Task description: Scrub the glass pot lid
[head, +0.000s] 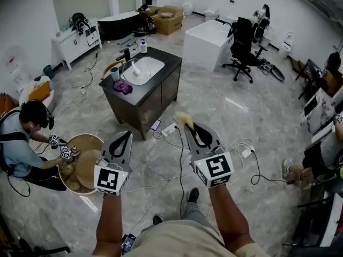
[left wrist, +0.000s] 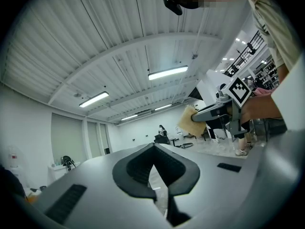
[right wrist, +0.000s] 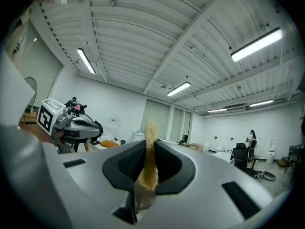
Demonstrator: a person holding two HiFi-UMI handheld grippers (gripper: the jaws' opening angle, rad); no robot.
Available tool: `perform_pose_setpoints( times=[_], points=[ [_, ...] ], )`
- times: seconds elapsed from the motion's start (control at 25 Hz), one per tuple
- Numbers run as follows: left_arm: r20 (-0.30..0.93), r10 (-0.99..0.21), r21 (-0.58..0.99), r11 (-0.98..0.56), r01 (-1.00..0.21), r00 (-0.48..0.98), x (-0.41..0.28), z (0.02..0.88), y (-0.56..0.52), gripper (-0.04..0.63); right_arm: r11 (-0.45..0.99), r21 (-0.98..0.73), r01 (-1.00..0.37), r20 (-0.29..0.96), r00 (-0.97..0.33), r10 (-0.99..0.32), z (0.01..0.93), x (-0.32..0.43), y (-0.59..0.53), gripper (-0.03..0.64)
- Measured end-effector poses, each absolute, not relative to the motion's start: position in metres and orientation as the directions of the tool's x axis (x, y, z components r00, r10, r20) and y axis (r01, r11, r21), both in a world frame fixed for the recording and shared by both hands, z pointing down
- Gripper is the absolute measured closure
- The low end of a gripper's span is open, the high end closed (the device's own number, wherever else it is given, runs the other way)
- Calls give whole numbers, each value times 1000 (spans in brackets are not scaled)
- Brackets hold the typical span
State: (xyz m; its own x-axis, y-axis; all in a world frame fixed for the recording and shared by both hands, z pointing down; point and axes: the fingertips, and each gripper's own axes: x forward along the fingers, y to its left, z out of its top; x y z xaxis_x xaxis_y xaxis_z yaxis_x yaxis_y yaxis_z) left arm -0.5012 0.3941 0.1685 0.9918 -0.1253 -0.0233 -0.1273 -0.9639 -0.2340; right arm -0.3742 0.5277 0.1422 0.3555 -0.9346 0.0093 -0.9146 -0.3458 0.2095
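Note:
The dark cabinet (head: 155, 92) with a white sink (head: 144, 70) stands ahead of me across the floor. A clear round lid (head: 130, 67) seems to lean at the sink's left side, too small to be sure. My right gripper (head: 187, 124) is shut on a yellow sponge (head: 183, 118), which sticks up between its pads (right wrist: 150, 142). My left gripper (head: 125, 135) is shut with nothing in it; its pads (left wrist: 138, 168) meet. Both grippers hang in the air well short of the cabinet. The left gripper view also catches the right gripper (left wrist: 206, 114) and the sponge (left wrist: 190, 120).
A purple cloth (head: 122, 87), a cup (head: 115, 73), a bottle (head: 143, 46) and a faucet (head: 127, 54) are on the cabinet top. Cables and a power strip (head: 169, 129) lie on the floor before it. A person (head: 24, 141) crouches left by a wooden tub (head: 86, 165). Office chair (head: 242, 44) far right.

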Motion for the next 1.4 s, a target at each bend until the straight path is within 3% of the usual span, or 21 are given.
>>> perform_pose_setpoints(
  times=[0.72,0.84,1.4],
  points=[
    [19,-301,-265,-921,-286,953,-319,182,379,581,-152,127,-980,42,158,-986,168,-169,479,565],
    [59,-327,-250,-920,-303,943,-302,186,377,581,-136,115,-984,42,142,-989,172,-147,474,565],
    [36,-341,-296,-901,-316,939,-203,187,385,581,-129,93,-987,28,132,-991,176,-50,493,565]
  ],
)
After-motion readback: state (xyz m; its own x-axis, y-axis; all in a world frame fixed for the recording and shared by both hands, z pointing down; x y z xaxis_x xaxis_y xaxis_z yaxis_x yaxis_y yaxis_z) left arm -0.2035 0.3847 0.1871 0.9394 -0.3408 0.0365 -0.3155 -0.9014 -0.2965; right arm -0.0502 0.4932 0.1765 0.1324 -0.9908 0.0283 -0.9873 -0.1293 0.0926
